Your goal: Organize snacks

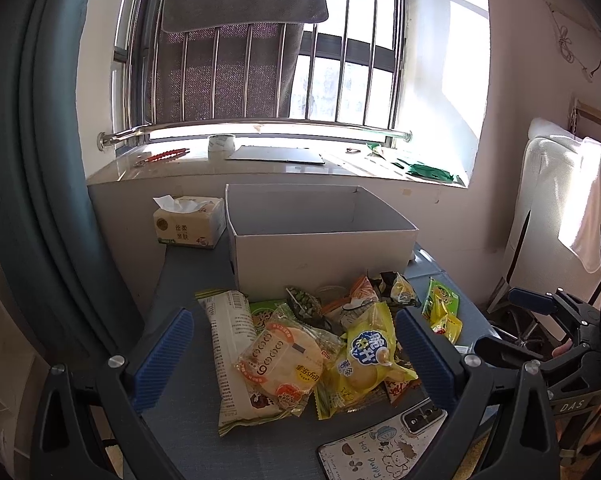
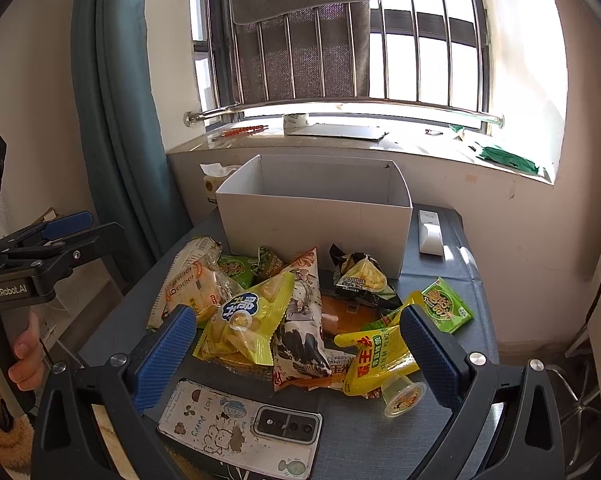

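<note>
Snacks (image 2: 284, 312) heaped against white box (image 2: 316, 224), both hand-held grippers (image 1: 294, 360) (image 2: 296, 356) spread wide above, empty.

Left tool (image 1: 294, 364) and right tool (image 2: 298, 354) gape wide.

The phone (image 1: 384, 446) is cut off by the lower edge of the left wrist frame. In the right wrist frame, the white box (image 2: 316, 220) hides most of the tissue pack (image 2: 214, 178) at centre left. The box floor is not visible in either frame.
</note>
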The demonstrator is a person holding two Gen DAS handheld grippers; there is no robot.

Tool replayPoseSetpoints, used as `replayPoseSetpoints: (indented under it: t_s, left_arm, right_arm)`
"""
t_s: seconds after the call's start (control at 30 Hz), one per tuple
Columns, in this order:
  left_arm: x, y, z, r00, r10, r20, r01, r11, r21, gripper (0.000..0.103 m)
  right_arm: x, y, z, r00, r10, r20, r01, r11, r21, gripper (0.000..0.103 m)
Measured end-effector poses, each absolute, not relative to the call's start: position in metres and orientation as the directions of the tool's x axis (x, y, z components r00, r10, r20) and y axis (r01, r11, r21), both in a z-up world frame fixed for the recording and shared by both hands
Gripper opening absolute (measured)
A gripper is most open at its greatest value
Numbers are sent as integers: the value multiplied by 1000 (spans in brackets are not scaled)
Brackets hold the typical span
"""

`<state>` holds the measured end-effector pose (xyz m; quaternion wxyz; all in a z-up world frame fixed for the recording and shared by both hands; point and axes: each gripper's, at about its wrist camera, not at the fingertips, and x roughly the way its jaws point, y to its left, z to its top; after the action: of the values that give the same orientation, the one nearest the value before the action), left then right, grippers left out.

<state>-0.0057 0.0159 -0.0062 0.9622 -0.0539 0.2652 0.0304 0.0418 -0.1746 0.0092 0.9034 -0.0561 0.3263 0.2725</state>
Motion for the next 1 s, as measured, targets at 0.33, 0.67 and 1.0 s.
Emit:
replayPoseSetpoints:
  t_s: [0.33,0.67,1.0]
  left_arm:
    - [-19,46,-19,848,60,-526,-145,982,-123,103]
    - [-31,73,-38,828,92,-554,-203,969,-144,103]
    - [-21,71,-63,791,81,-607,-183,977,-108,103]
  right_arm:
    - [58,-126,-34,561,426,-710,-592,806,15,103]
    - [76,-82,-72,536,360,-764,-633,770,-81,100]
    - [77,-98,-61,519,442,-731,-637,771,14,32]
